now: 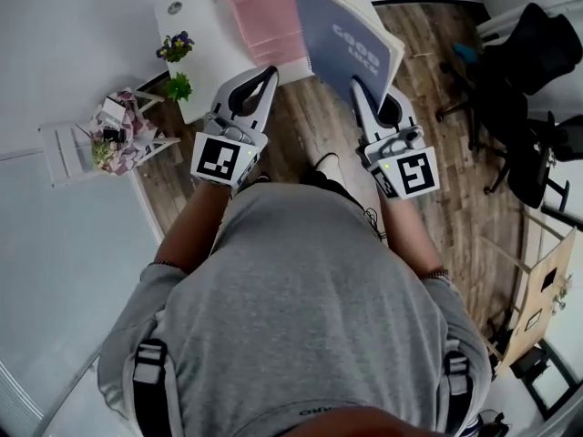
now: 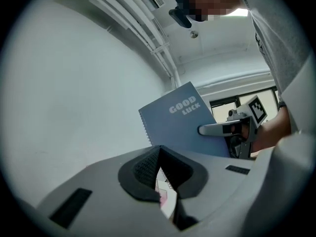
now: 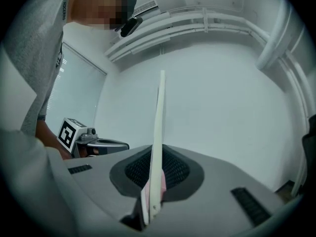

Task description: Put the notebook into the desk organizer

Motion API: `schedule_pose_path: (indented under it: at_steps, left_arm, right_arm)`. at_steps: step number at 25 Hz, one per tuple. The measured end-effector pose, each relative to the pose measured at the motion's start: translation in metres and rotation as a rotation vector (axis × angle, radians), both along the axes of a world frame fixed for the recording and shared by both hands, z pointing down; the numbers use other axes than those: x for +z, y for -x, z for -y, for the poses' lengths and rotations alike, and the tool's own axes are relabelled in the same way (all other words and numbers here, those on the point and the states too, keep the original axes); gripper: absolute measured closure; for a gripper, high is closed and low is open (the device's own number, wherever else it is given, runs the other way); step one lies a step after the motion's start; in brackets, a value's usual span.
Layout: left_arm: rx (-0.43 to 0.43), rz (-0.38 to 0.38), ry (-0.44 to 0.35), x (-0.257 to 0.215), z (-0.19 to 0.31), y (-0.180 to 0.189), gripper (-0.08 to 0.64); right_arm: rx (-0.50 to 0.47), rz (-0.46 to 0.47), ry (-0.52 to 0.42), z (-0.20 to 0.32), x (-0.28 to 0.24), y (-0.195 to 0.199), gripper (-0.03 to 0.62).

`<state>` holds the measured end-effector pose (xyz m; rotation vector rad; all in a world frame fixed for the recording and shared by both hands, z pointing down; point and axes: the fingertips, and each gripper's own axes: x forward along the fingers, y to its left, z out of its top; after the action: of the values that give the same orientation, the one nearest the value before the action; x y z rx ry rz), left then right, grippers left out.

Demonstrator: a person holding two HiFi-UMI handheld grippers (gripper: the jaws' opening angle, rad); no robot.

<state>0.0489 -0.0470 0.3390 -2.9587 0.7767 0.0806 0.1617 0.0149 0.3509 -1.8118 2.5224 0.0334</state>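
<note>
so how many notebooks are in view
1: the notebook stands on edge, clamped at its lower end in the right gripper, in front of the person. Others may be hidden out of view.

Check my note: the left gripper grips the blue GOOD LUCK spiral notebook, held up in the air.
Wrong gripper. It is the right gripper that grips the blue GOOD LUCK spiral notebook, held up in the air. The right gripper view shows the notebook's edge clamped between that gripper's jaws. The left gripper holds nothing.
</note>
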Motion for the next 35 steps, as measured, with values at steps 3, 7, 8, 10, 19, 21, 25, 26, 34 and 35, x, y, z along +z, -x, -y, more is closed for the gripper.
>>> schedule_pose_path:
  at_steps: [3, 7, 8, 10, 19, 21, 25, 26, 34, 35]
  left_arm:
    - [-0.055, -0.003, 0.0, -0.003, 0.002, -0.011, 0.541]
    - [-0.128, -0.015, -0.016, -0.008, 0.007, -0.02, 0.541]
    - [-0.143, -0.012, -0.017, -0.008, 0.008, -0.021, 0.541]
    - [-0.167, -0.006, -0.015, -0.006, 0.01, -0.021, 0.541]
    - [-0.238, 0.007, -0.007, 0.004, 0.044, -0.019, 0.541]
    - [-0.246, 0.022, -0.006, 0.008, 0.058, -0.015, 0.541]
    - [-0.256, -0.016, -0.031, -0.003, 0.091, -0.016, 0.541]
    - [-0.258, -0.023, -0.033, -0.005, 0.1, -0.015, 0.541]
    - [-0.264, -0.054, -0.034, -0.009, 0.164, -0.005, 0.541]
    - [-0.262, -0.056, -0.032, -0.009, 0.172, -0.002, 0.541]
  right_arm:
    - [-0.054, 0.004, -0.002, 0.007, 0.0, -0.015, 0.554]
    - [-0.112, 0.013, -0.006, 0.017, 0.0, -0.03, 0.554]
    - [-0.123, 0.018, -0.005, 0.019, 0.0, -0.033, 0.554]
    - [-0.143, 0.026, -0.003, 0.024, 0.002, -0.036, 0.554]
    - [-0.225, 0.028, 0.006, 0.066, 0.002, -0.037, 0.554]
    - [-0.24, 0.024, 0.008, 0.079, 0.001, -0.033, 0.554]
    - [-0.261, 0.016, 0.009, 0.111, -0.004, -0.03, 0.554]
    - [-0.265, 0.015, 0.008, 0.12, -0.005, -0.029, 0.554]
    - [-0.293, 0.023, 0.015, 0.191, -0.011, -0.013, 0.554]
    - [-0.296, 0.025, 0.017, 0.199, -0.012, -0.01, 0.554]
